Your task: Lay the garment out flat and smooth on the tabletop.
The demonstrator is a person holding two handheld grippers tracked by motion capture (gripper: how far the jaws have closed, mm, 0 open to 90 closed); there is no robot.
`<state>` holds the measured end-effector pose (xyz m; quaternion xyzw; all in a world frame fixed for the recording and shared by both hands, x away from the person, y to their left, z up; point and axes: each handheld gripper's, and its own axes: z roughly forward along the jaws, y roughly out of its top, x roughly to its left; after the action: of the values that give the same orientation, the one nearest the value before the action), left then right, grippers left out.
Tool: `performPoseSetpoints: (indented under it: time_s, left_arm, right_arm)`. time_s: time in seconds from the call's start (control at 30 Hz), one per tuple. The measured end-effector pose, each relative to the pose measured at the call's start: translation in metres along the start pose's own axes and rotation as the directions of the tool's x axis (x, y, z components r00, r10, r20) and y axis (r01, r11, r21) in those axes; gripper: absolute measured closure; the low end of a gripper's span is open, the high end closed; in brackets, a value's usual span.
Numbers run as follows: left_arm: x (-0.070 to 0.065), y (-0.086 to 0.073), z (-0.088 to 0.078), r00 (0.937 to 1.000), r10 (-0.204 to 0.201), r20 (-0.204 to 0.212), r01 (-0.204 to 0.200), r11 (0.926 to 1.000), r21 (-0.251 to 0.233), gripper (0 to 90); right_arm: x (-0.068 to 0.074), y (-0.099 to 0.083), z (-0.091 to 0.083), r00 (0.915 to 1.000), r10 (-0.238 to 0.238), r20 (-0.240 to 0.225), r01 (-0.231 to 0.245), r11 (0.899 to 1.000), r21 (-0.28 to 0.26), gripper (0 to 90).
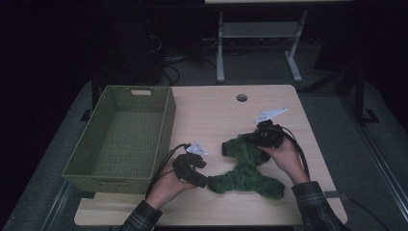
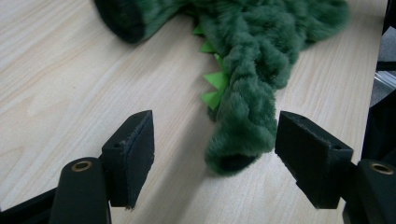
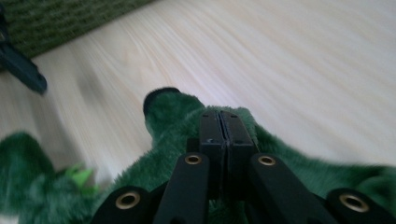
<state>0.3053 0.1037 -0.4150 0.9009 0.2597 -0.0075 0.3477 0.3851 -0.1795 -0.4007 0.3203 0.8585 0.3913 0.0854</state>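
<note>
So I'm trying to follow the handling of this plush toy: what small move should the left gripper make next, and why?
Probably close the left gripper: its jaws stand open on either side of the green plush dinosaur's tail tip, not yet touching it, while the right gripper looks shut at the toy's other end.

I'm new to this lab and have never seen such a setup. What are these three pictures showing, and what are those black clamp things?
A person sits at a wooden table, holding a two-jaw hand tool in each hand. One picture looks down from above; the other two come from cameras riding on each tool. On the table lie a green woven basket and a furry green dinosaur toy. The left gripper is open, its jaws either side of the toy's tail tip. The right gripper looks shut, seemingly pinching the toy's fur.
</note>
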Motion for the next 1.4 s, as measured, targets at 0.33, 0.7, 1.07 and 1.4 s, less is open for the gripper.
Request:
performPoseSetpoints:
  time_s: [0.33,0.7,1.07,1.4]
  left_arm:
    - [0.000,0.000,-0.001,1.0000,0.004,-0.001,-0.004,1.0000,-0.008,28.1]
    - [-0.003,-0.002,0.009,0.9998,0.018,0.008,-0.019,0.9996,0.023,29.5]
    - [-0.005,-0.010,0.012,0.9998,0.018,0.006,-0.018,0.9994,0.029,29.6]
    - [-0.007,-0.020,0.014,0.9999,0.017,0.000,-0.017,0.9997,0.018,29.6]
  right_arm:
    - [0.011,0.030,0.033,0.9990,-0.043,-0.010,0.043,0.999,-0.002,74.9]
    - [0.004,0.007,-0.008,0.9997,-0.001,0.025,0.002,0.998,-0.055,59.5]
    - [0.003,-0.031,-0.043,0.9980,0.040,0.050,-0.036,0.996,-0.078,57.1]
    - [0.010,-0.078,-0.058,0.9949,0.082,0.059,-0.081,0.996,-0.026,57.1]
